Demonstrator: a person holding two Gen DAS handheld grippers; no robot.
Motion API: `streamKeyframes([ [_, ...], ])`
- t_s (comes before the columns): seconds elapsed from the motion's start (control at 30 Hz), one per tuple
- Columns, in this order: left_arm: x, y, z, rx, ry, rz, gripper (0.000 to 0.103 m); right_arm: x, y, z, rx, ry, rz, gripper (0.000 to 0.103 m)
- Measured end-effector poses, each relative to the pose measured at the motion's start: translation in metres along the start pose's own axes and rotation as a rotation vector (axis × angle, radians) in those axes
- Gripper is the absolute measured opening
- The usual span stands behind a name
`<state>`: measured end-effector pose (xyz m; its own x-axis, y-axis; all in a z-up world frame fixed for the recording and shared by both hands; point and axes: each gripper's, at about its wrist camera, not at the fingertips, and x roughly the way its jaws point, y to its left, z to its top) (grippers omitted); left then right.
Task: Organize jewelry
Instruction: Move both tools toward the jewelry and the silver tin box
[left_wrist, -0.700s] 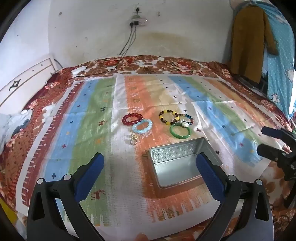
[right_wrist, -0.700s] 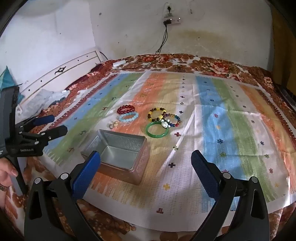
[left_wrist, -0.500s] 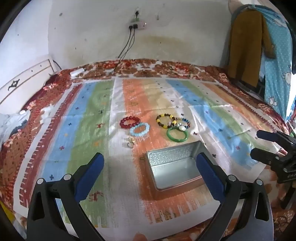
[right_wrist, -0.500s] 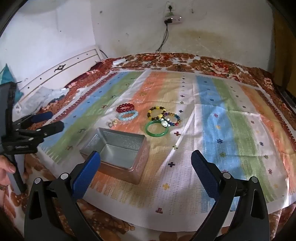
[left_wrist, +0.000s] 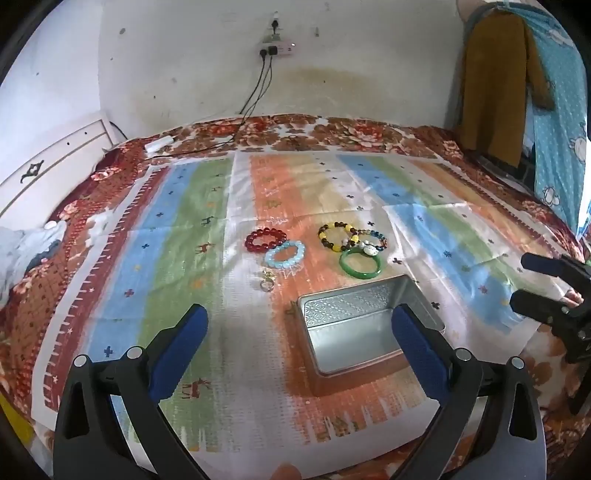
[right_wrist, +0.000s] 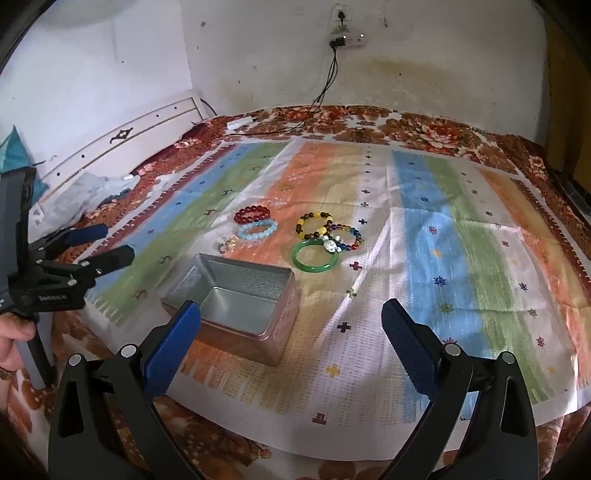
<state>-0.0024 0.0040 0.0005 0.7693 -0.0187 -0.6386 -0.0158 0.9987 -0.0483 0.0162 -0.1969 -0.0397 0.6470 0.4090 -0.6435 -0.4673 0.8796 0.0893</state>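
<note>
A bed (left_wrist: 369, 136) is carrying a striped cloth (left_wrist: 192, 229), and everything is lying on that cloth. The left gripper (left_wrist: 299, 343) and right gripper (right_wrist: 291, 339) are hovering over its near edge, each with fingers spread wide and gripping nothing. An open metal tin (left_wrist: 362, 321) is sitting nearest. Just behind it a green bangle (left_wrist: 360, 263) is touching two multicoloured bead bracelets (left_wrist: 338, 236). Left of those, a red bracelet (left_wrist: 265, 240) and pale blue bracelet (left_wrist: 285, 254) are touching. A small trinket (left_wrist: 267, 280), possibly a ring, is lying nearby.
</note>
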Motion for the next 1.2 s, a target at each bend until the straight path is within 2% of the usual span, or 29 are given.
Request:
streamKeyframes([
  [0.27, 0.0, 0.007, -0.001, -0.025, 0.018, 0.058, 0.097, 0.002, -0.002, -0.001, 0.011, 0.006, -0.014, 0.099],
  [0.47, 0.002, 0.008, 0.0, -0.033, 0.037, 0.056, 0.097, 0.002, -0.001, 0.0, 0.007, 0.0, -0.03, 0.099],
  [0.83, 0.003, 0.009, 0.0, -0.037, 0.041, 0.095, 0.097, 0.005, 0.0, 0.0, 0.008, 0.019, 0.0, 0.099],
  [0.97, 0.009, 0.008, -0.001, -0.031, 0.069, 0.13, 0.097, 0.004, 0.001, 0.0, 0.01, 0.011, -0.003, 0.099],
  [1.2, 0.011, 0.01, -0.001, -0.034, 0.075, 0.11, 0.097, 0.002, -0.001, 0.001, 0.019, 0.009, -0.001, 0.099],
])
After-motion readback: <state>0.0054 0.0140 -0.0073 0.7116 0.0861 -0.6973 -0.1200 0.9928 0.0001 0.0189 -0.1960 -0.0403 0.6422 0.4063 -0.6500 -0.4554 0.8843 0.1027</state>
